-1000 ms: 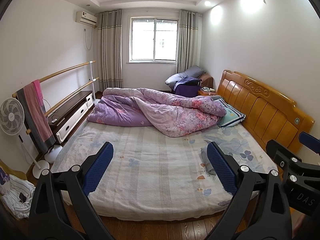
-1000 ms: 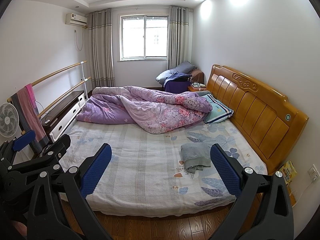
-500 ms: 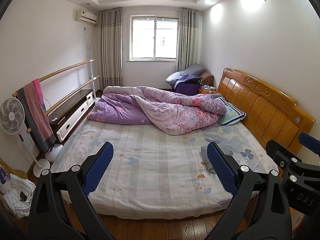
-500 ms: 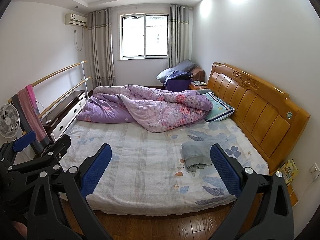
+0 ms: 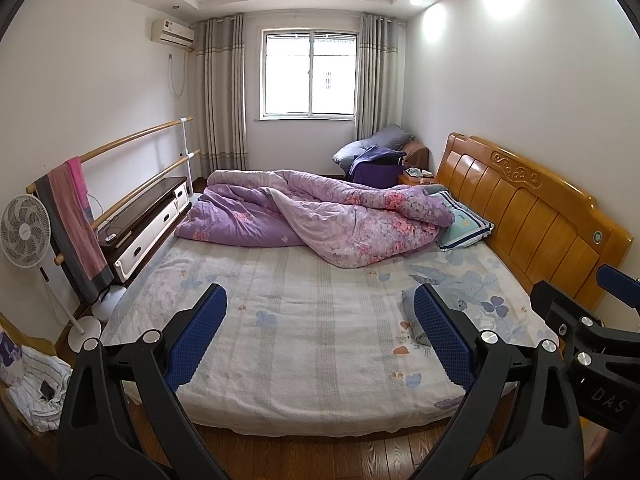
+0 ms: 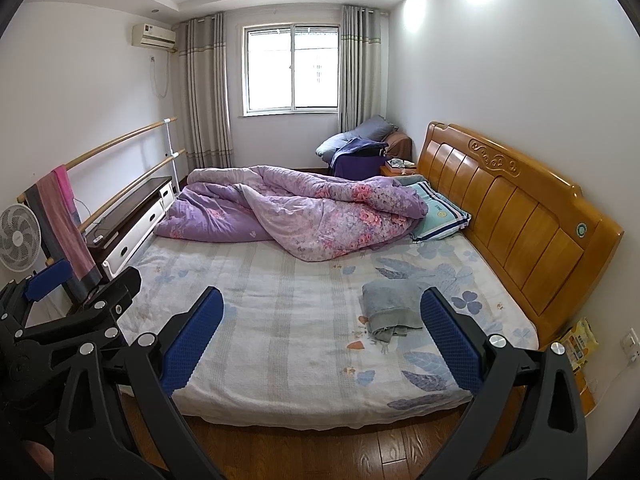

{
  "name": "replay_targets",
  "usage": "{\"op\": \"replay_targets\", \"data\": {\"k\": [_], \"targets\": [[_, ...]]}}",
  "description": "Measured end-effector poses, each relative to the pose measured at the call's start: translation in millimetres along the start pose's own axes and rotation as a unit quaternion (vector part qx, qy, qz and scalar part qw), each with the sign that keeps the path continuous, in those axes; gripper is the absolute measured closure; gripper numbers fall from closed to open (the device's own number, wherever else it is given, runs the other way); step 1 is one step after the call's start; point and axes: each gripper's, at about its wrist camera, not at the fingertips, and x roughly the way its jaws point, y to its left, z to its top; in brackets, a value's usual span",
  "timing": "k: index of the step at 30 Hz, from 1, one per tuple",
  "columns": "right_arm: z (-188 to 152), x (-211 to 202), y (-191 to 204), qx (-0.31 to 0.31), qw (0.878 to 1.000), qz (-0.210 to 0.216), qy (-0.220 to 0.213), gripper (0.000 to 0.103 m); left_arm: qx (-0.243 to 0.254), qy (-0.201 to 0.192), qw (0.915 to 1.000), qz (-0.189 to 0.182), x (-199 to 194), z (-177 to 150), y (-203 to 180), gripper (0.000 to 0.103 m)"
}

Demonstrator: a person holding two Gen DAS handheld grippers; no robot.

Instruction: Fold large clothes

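A folded grey garment (image 6: 390, 308) lies on the bed's floral sheet (image 6: 280, 320), near the right side below the headboard. In the left wrist view it is mostly hidden behind my right finger, with an edge of the garment (image 5: 409, 306) showing. My left gripper (image 5: 320, 340) is open and empty, held off the foot edge of the bed. My right gripper (image 6: 320, 340) is open and empty, beside the left one at the same distance. Neither touches the garment.
A crumpled purple floral duvet (image 6: 304, 216) and a striped pillow (image 6: 440, 216) lie at the far half of the bed. A wooden headboard (image 6: 520, 216) runs along the right. A fan (image 5: 24, 232), a towel rail (image 5: 72, 216) and a TV cabinet (image 5: 148, 220) stand left. Clothes (image 5: 36, 384) lie on the floor.
Both grippers have drawn slightly back and up from the bed, so more wooden floor shows at its foot. Both stay open. The garment has not moved.
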Motion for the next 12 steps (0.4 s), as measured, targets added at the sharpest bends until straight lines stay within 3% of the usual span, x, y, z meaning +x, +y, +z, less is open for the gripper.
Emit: {"op": "replay_targets", "data": {"k": [6,12], "targets": [[-3,10,10,0.002,1.000,0.011,0.006,0.008,-0.003,0.008,0.9999,0.006,11,-1,5,0.008],[2,38,32,-0.003,1.000,0.020,0.015,0.008,-0.018,0.020,0.9995,0.014,40,-2,38,0.008]]}}
